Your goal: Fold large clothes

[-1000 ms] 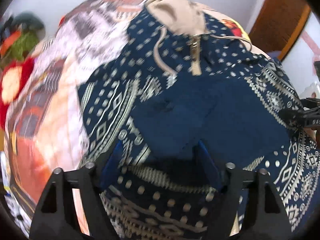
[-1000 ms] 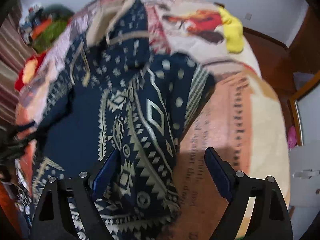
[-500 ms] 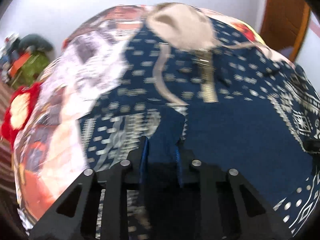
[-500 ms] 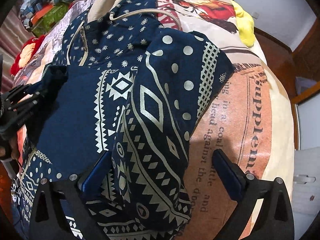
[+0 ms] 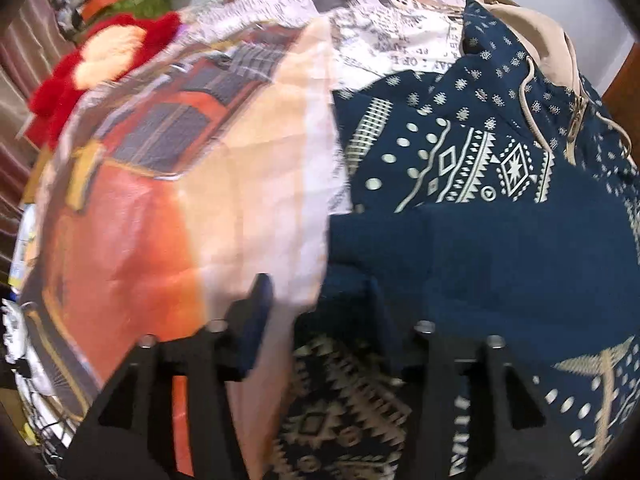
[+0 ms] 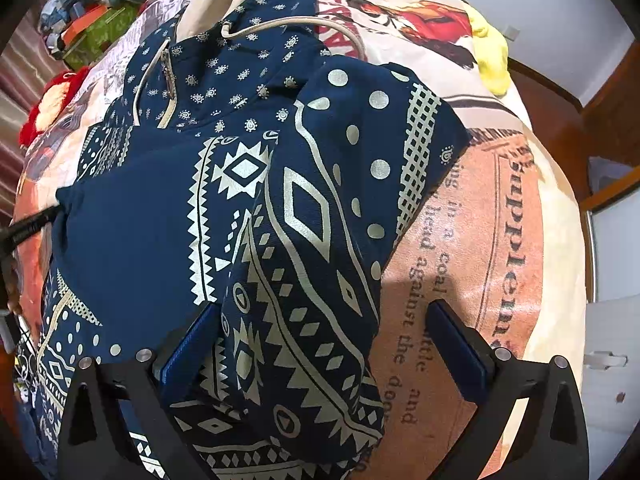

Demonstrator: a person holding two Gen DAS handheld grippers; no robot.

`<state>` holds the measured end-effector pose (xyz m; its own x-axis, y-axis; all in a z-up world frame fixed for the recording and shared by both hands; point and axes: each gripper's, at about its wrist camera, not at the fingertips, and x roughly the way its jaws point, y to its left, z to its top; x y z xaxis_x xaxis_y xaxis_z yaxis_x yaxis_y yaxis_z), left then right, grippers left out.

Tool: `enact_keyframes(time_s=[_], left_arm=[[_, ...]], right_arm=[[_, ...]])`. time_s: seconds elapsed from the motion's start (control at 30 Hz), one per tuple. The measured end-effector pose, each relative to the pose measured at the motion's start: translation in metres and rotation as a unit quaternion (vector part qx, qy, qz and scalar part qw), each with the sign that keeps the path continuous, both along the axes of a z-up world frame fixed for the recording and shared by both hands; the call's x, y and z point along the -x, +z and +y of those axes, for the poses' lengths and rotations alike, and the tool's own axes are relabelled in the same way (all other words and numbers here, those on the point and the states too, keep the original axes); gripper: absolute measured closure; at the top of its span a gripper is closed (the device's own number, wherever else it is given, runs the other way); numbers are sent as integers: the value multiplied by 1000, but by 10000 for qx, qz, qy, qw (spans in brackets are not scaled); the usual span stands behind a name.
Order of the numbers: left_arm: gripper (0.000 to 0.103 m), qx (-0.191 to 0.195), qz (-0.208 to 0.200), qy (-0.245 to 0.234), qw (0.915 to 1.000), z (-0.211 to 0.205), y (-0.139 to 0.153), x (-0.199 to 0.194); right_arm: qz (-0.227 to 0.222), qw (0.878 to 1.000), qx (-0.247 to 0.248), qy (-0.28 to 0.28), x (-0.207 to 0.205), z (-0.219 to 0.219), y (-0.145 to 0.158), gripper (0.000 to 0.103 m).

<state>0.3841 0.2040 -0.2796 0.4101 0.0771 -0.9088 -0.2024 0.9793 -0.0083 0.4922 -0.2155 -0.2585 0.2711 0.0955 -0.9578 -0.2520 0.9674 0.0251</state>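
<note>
A navy hoodie (image 6: pixel 152 248) with a cream tribal print, beige hood lining and drawstrings lies flat on the bed. In the left wrist view the hoodie (image 5: pixel 500 248) fills the right half. My left gripper (image 5: pixel 318 296) hangs over its left edge with its jaws opening. Navy cloth lies between the fingers, and the pads do not press on it. One sleeve (image 6: pixel 320 240) is folded across the body. My right gripper (image 6: pixel 324 312) stands wide open above that sleeve, one finger on each side. The left gripper's black tip (image 6: pixel 28 228) shows at the hoodie's far side.
A printed bedspread (image 6: pixel 480 240) covers the bed, and the same bedspread (image 5: pixel 160 200) fills the left wrist view's left half. A red plush toy (image 5: pixel 104 52) and a heap of things (image 6: pixel 92 20) lie at the head end. Nearby are a yellow cloth (image 6: pixel 490 60) and a wooden door (image 6: pixel 592 120).
My left gripper was shut on a fold of navy cloth; it has let go, swung left to the hoodie's edge and opened partway. My right gripper opened wider and stayed over the sleeve.
</note>
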Motion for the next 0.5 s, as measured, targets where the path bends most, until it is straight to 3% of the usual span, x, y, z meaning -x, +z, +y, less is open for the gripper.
enact_keyframes(time_s=[0.17,0.3,0.5], left_arm=[[48,-232,37,22,9997,7,16,20],[48,-405,-135,-85,9991,12,38,34],[36,-128,-619,-178,9978,14,76,72]], right_arm=[[-57,9996,-22,-270,6,-10,13,1],[-428,9987,-14,-290,25,-17,43,1],[-1032,9942,-242,-165,67,-19,97,1]])
